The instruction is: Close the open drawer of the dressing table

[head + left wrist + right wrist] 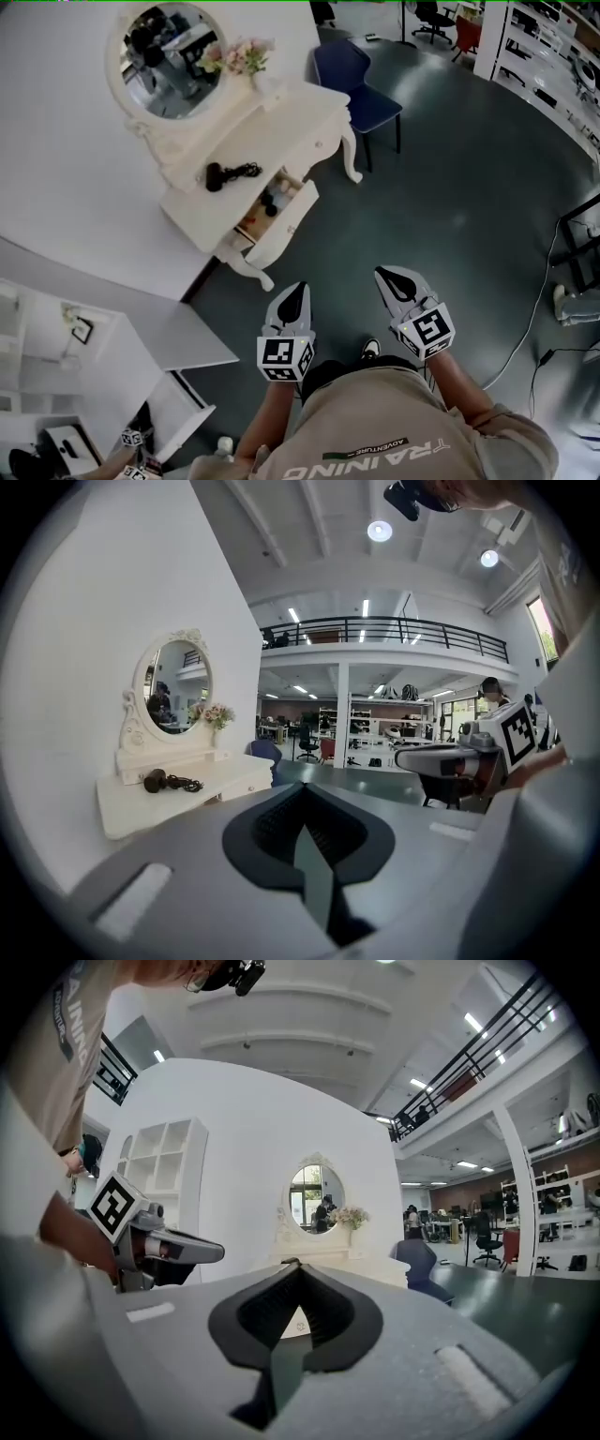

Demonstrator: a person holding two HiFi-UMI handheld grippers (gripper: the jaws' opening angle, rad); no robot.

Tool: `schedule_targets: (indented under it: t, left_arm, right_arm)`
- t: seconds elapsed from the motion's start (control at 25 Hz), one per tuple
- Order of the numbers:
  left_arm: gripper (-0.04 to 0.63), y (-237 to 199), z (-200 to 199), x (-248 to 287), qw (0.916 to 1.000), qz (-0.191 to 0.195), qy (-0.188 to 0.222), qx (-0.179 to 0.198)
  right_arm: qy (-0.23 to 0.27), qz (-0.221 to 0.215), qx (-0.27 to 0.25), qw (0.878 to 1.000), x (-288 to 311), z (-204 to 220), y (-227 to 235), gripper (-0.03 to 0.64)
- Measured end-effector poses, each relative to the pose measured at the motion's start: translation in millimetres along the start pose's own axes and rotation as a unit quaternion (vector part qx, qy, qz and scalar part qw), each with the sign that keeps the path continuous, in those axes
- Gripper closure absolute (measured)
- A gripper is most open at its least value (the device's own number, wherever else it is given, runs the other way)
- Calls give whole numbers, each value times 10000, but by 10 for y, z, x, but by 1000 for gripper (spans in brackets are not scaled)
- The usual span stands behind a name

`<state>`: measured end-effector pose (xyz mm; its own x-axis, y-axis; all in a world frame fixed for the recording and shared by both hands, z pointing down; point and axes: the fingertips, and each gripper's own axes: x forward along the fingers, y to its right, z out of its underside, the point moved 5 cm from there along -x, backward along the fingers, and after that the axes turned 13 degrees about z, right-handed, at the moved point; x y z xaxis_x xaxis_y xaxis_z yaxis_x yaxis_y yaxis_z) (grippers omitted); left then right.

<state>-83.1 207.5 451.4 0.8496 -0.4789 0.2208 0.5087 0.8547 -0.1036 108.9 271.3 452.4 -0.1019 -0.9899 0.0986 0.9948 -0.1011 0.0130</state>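
Note:
The cream dressing table (281,127) stands against the white wall at the upper left of the head view. Its drawer (284,221) is pulled out toward me, with small items inside. A black hair dryer (228,173) lies on the tabletop below the oval mirror (169,56). My left gripper (296,291) and right gripper (386,277) are held side by side close to my body, well short of the drawer. Both are shut and hold nothing. The table (220,782) appears at the left of the left gripper view. In the right gripper view it (328,1241) lies straight ahead.
A blue chair (354,80) stands just right of the table. A white shelf unit (56,347) and a low white cabinet (178,337) sit to my left. Cables (542,309) trail over the dark floor at the right. A vase of flowers (242,56) stands by the mirror.

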Motion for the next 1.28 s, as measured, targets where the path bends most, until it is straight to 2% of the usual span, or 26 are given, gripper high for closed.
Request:
schedule_targets:
  t: [0.12, 0.32, 0.6, 0.84, 1.28]
  left_arm:
    - [577, -31, 86, 93, 9997, -77, -157, -145]
    - [577, -171, 95, 351, 9997, -82, -193, -138]
    - [577, -408, 112, 753, 9996, 84, -230, -155]
    - [577, -792, -45, 1101, 9996, 165, -163, -157]
    - [577, -1724, -156, 1418, 9992, -79, -78, -384]
  right_arm:
    - [-122, -41, 114, 9999, 66, 84, 108, 615]
    - [-176, -22, 215, 9996, 247, 186, 286, 615]
    - [-357, 208, 258, 9988, 500, 281, 514, 615]
    - [-376, 126, 80, 9992, 993, 53, 637, 615]
    - [-387, -244, -171, 9988, 2116, -188, 567, 615]
